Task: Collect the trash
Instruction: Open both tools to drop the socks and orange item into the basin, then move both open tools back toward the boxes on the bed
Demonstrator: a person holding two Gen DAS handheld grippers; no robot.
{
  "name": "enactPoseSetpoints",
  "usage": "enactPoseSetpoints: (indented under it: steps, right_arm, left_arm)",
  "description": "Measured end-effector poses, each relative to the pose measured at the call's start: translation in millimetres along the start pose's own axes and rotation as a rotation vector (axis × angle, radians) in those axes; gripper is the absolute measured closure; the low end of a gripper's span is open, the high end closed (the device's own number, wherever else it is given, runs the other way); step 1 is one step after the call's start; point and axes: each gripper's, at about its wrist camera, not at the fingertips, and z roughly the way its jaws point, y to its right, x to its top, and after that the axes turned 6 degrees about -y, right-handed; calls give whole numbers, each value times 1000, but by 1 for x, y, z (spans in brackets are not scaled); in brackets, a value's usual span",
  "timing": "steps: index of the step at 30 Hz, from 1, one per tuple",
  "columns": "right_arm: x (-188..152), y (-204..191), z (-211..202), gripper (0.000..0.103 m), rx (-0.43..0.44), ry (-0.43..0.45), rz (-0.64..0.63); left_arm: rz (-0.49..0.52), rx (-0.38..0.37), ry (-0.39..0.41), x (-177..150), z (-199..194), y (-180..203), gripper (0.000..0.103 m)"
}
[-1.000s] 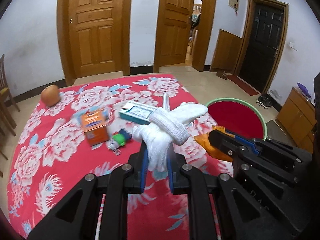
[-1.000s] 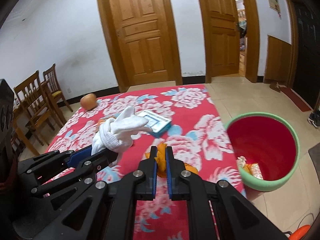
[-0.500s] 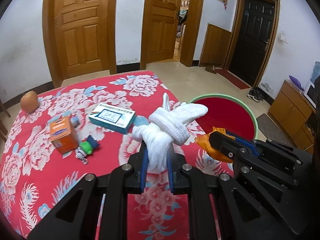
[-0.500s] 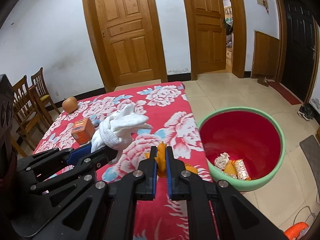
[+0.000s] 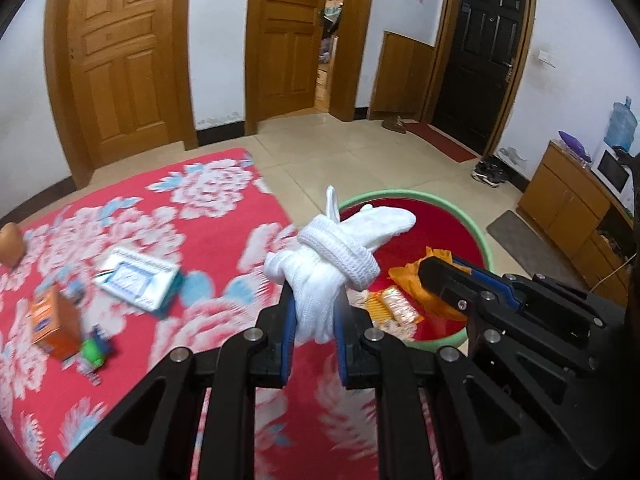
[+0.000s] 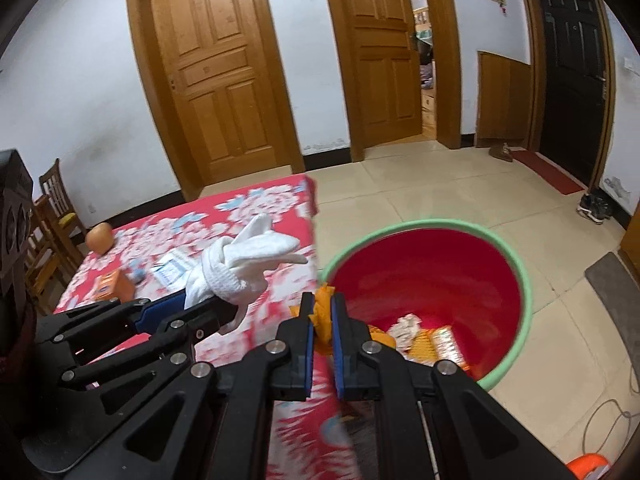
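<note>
My left gripper is shut on a knotted white glove and holds it above the table's right edge, beside the bin; the glove also shows in the right wrist view. My right gripper is shut on a crumpled orange wrapper, held over the near left rim of the red bin with a green rim. The wrapper also shows in the left wrist view. Several wrappers lie in the bin's bottom.
On the red floral tablecloth lie a white-and-teal box, an orange carton, a small green-and-blue item and an orange fruit. Wooden chairs stand at the left. A cabinet stands right of the bin.
Both grippers have moved right from over the table toward the bin, each carrying its load. The bin now fills more of both views.
</note>
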Motion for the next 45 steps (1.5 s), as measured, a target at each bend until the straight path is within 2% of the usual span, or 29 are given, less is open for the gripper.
enactPoseSetpoints:
  steps: [4,12,13,16,17,19,21,23,30,37,45]
  right_arm:
    - [7,23,4,94,-46,12,16]
    - [16,71,19,93,-76,10,87]
    - [18,74,21,91,-82,11,86]
    - [21,80,27,75,-122,10,94]
    - [21,82,30,62,-149,8,105]
    - [20,93,33,45,-181,10,139]
    - [18,104,34,40,-161,10,181]
    - [18,111,34,33,-143,7,209]
    - [16,110,26,31,-145,-3,217]
    - [8,86,9,30,-164,6,198]
    - [-8,50,4,30,-102,-11,163]
  left_arm:
    - [16,-32,-26,13,20,18,87]
    - [73,-63,-54,37,58,53,86]
    - [84,-67,-57,39,62,55,85]
    - [107,-27,-64,44,71,59,81]
    - [93,-6,-75,46,74,57,79]
    - [57,-1,-92,48,78,51,63]
    - [45,-6,-89,47,79,47,55]
    - [49,-7,-88,45,78,46,55]
    - [41,-6,-81,41,65,43,55]
    - [37,0,-74,28,41,28,55]
    - [-18,47,-66,-1,11,-2,55]
